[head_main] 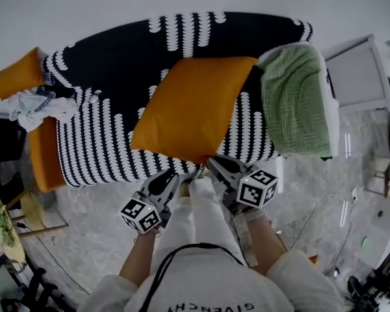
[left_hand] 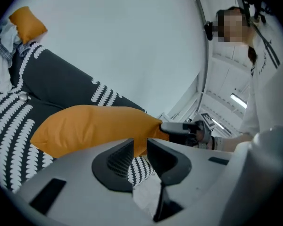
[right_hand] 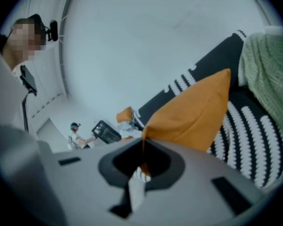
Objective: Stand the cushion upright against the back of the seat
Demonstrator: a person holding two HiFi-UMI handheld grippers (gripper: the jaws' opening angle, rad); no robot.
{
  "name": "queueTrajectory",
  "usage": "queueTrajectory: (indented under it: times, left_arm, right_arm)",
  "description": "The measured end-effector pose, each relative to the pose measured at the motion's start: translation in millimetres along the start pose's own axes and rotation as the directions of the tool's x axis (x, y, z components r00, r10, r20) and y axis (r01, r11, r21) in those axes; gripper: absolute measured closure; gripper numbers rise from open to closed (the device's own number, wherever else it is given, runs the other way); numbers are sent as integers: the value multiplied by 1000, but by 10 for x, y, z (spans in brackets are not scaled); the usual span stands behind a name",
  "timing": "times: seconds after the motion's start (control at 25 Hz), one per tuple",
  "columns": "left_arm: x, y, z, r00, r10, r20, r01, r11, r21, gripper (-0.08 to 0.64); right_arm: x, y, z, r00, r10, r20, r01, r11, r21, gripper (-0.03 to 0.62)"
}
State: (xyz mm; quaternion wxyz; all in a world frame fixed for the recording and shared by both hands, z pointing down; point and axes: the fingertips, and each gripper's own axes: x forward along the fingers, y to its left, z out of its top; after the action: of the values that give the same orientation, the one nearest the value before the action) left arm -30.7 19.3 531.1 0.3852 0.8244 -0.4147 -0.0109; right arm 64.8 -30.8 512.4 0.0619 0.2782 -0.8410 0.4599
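Note:
A big orange cushion (head_main: 192, 106) lies tilted on the black sofa with white stripes (head_main: 104, 142), its near corner lifted off the seat's front edge. My right gripper (head_main: 208, 161) is shut on that corner; in the right gripper view the orange cloth (right_hand: 193, 112) runs straight into the pinched jaws of the right gripper (right_hand: 142, 144). My left gripper (head_main: 180, 176) is just left of it, and in its own view the left gripper (left_hand: 140, 144) shows a narrow gap between the jaws. The cushion's edge (left_hand: 94, 126) sits at the tips without being pressed.
A green knitted blanket (head_main: 296, 99) drapes over the sofa's right arm. A small orange cushion (head_main: 16, 75) and a crumpled white cloth (head_main: 36, 106) lie at the left end. A white cabinet (head_main: 357, 77) stands at the right. Cables lie on the marble floor (head_main: 325, 200).

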Motion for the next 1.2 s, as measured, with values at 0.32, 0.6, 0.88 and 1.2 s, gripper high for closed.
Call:
queueTrajectory:
  times: [0.32, 0.6, 0.88, 1.2]
  left_arm:
    - [245, 35, 223, 992, 124, 38, -130, 969, 211, 356]
    - [490, -16, 547, 981, 185, 62, -190, 846, 498, 293]
    - [447, 222, 823, 934, 335, 126, -347, 760, 549, 264]
    - [248, 642, 1112, 826, 532, 185, -545, 671, 502, 265]
  right_arm:
    - [328, 177, 293, 995, 81, -49, -82, 997, -15, 568]
    - [739, 358, 542, 982, 160, -99, -158, 987, 21, 568]
    - [1116, 534, 689, 968, 200, -153, -199, 980, 25, 568]
    - [1609, 786, 595, 933, 190, -307, -225, 971, -82, 568]
